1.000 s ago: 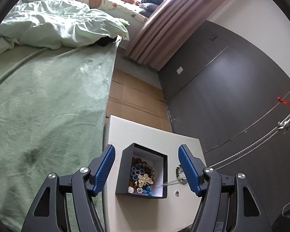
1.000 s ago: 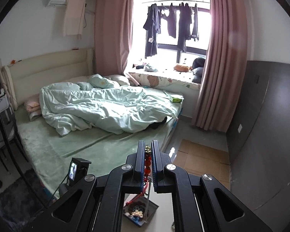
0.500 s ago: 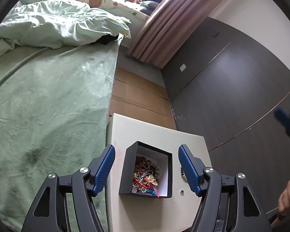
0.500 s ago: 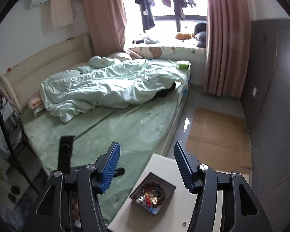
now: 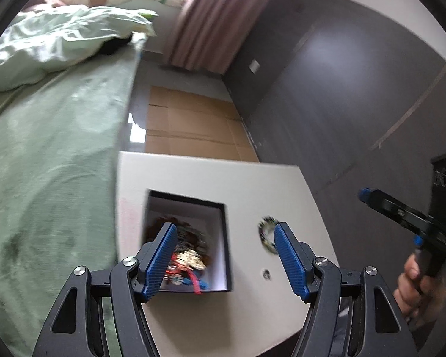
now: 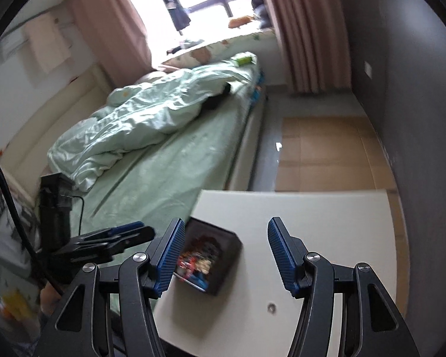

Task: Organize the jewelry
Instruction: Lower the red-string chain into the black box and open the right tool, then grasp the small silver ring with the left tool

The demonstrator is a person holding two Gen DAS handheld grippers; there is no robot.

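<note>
A black box (image 5: 226,238) with a white inside stands on the white table (image 5: 193,172). It holds a tangle of jewelry (image 5: 190,257) with a red cord on top. A beaded bracelet (image 5: 266,233) lies on the table right of the box, and a small round stud (image 5: 266,273) lies nearer to me. My left gripper (image 5: 225,229) is open above the box's right wall, its right pad just beside the bracelet. My right gripper (image 6: 226,232) is open and empty above the table, with the box (image 6: 220,255) at its left pad. The bracelet is hidden in the right wrist view.
A bed with a green sheet (image 5: 50,163) runs along the table's left side. A dark wall (image 5: 342,104) is on the right, and cardboard (image 5: 193,131) covers the floor beyond the table. A hand (image 5: 416,294) holds the right gripper.
My right gripper opened and let go of the chain necklace with the red cord, which now lies in the box. It then came down toward the table. My left gripper shifted right toward the bracelet.
</note>
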